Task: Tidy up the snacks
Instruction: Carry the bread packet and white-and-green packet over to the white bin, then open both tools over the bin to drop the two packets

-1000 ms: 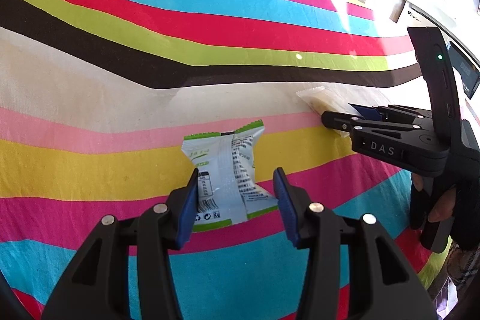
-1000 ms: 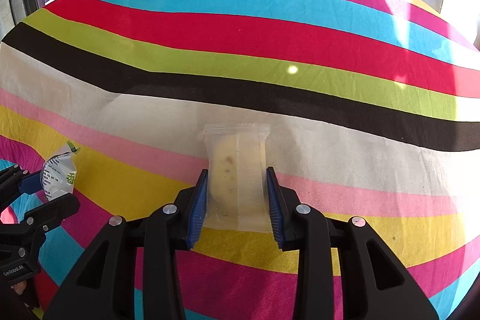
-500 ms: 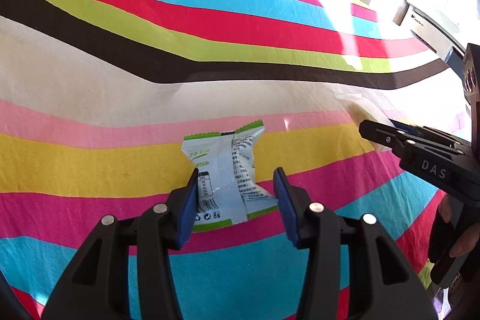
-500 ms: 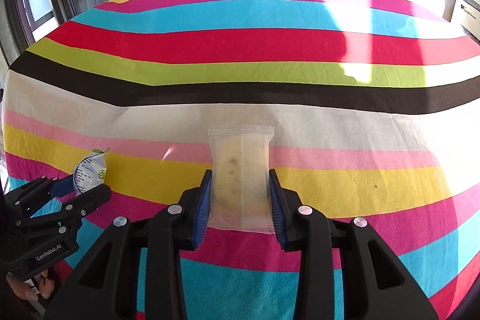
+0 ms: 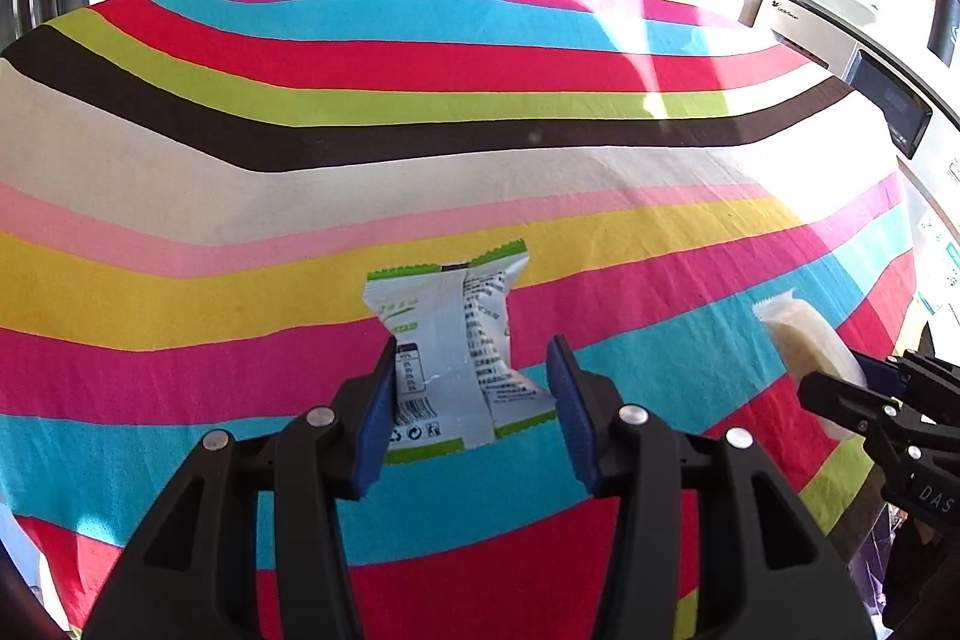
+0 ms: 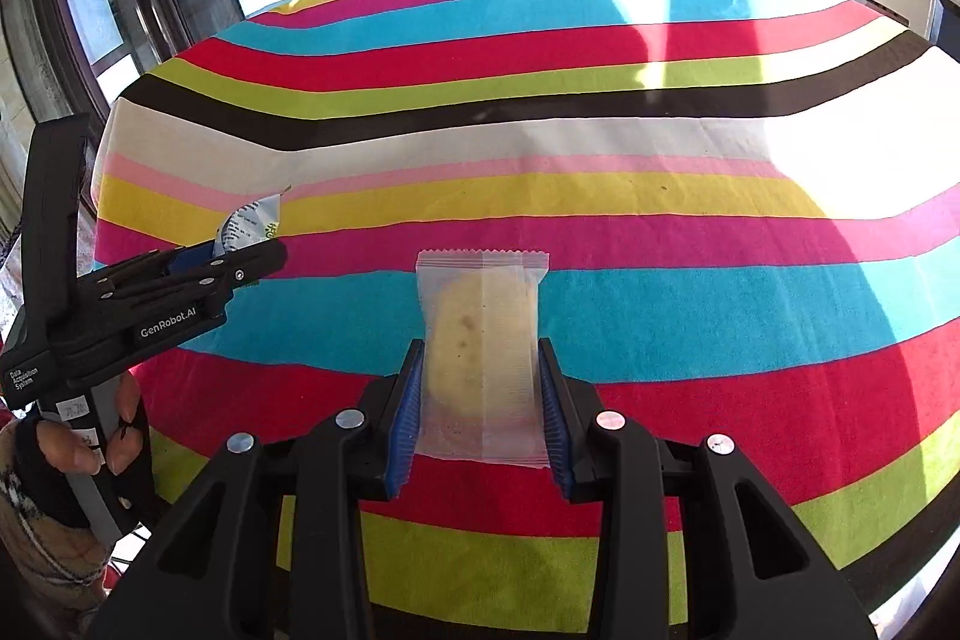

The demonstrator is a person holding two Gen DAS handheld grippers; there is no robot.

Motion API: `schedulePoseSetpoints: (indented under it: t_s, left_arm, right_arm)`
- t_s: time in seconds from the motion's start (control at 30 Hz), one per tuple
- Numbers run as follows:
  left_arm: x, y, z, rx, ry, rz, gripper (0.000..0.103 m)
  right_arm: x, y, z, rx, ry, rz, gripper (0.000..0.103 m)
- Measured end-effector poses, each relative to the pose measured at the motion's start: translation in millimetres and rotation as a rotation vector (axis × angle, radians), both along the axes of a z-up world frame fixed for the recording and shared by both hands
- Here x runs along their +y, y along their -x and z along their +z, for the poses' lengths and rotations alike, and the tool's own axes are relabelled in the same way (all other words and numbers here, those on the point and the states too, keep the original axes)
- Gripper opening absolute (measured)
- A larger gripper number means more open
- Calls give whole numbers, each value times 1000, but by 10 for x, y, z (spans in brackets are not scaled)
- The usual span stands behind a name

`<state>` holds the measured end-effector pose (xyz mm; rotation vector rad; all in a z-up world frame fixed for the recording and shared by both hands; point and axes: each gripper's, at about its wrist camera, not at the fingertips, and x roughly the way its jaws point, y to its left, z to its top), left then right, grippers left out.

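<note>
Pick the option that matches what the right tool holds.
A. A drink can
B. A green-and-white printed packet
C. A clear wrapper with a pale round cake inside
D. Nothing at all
C: the right tool pinches a clear-wrapped cake; the printed packet sits in the left tool.

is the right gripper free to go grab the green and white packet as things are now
Probably not. The right gripper is already shut on the clear-wrapped pastry, so its jaws are full, and the green and white packet is itself clamped in the left gripper. One would have to let go first.
</note>
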<state>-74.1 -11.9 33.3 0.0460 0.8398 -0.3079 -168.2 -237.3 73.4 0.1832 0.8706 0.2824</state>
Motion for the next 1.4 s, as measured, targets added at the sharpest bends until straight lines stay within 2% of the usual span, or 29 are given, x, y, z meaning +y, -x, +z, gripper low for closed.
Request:
schedulePoseSetpoints:
  t_s: [0.43, 0.7, 0.9, 1.2, 1.4]
  left_arm:
    - [-672, 522, 39, -13, -88, -171, 48]
    - [-978, 741, 76, 0, -110, -264, 48]
    - [-1284, 970, 122, -26, -168, -348, 48]
    - [-1753, 1281, 185, -53, -235, -486, 48]
    - [-2215, 1541, 234, -58, -263, -631, 48]
  right_arm:
    - [-503, 632, 42, -35, -28, -78, 34]
    - [-719, 986, 6, -36, -39, -108, 34]
    - [-858, 1275, 2, -42, -35, -127, 34]
    - [-1267, 1687, -20, -45, -33, -214, 34]
    - [-1588, 2056, -98, -25, -16, -315, 34]
